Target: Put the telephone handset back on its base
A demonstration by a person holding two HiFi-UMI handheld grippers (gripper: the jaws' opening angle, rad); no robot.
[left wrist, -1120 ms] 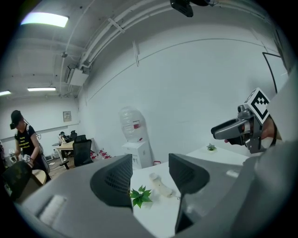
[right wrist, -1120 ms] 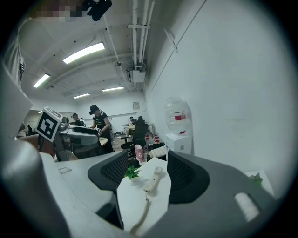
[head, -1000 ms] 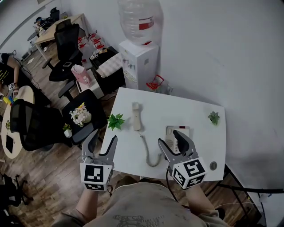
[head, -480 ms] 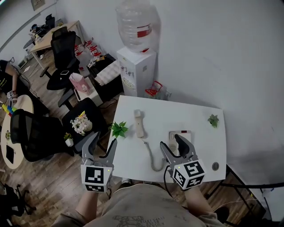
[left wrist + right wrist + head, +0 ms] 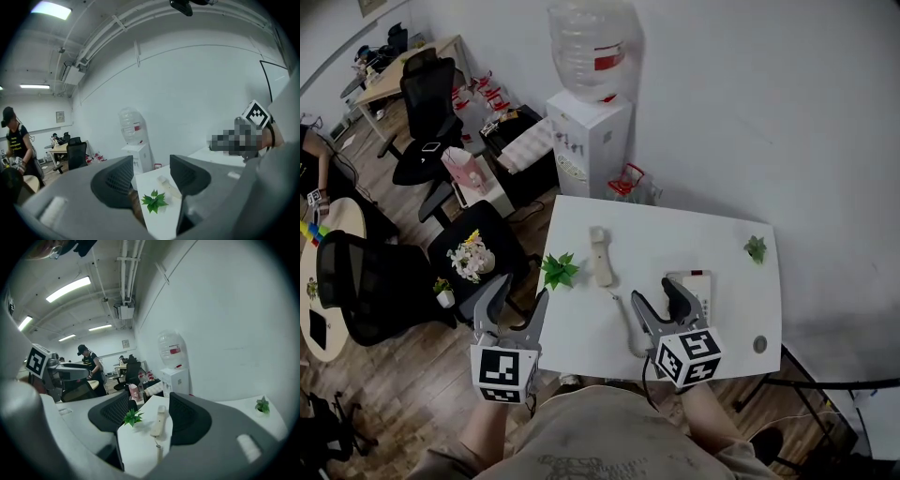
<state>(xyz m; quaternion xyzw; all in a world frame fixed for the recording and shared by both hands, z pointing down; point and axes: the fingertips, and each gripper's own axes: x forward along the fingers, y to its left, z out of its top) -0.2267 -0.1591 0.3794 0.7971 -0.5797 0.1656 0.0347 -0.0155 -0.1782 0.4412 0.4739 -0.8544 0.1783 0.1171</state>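
A cream handset (image 5: 601,255) lies off its base on the white table (image 5: 712,236), left of centre. Its coiled cord (image 5: 630,328) runs toward the near edge. The telephone base (image 5: 697,286) sits to the right, partly behind my right gripper (image 5: 658,298), which is open and empty above the table's near side. My left gripper (image 5: 513,302) is open and empty, held left of the table over the floor. The right gripper view shows the handset (image 5: 159,421) between the jaws, farther ahead. In the left gripper view, the handset (image 5: 168,184) lies beyond a small plant (image 5: 154,200).
A small green plant (image 5: 560,270) stands at the table's left edge, another plant (image 5: 756,248) at the far right. A water dispenser (image 5: 590,131) stands behind the table. A black chair with flowers (image 5: 471,255) stands to the left. A person (image 5: 90,367) stands farther off.
The view has shifted so the table sits slightly lower and more to the right. My right gripper has moved a little left and nearer. The handset has stayed in place on the table.
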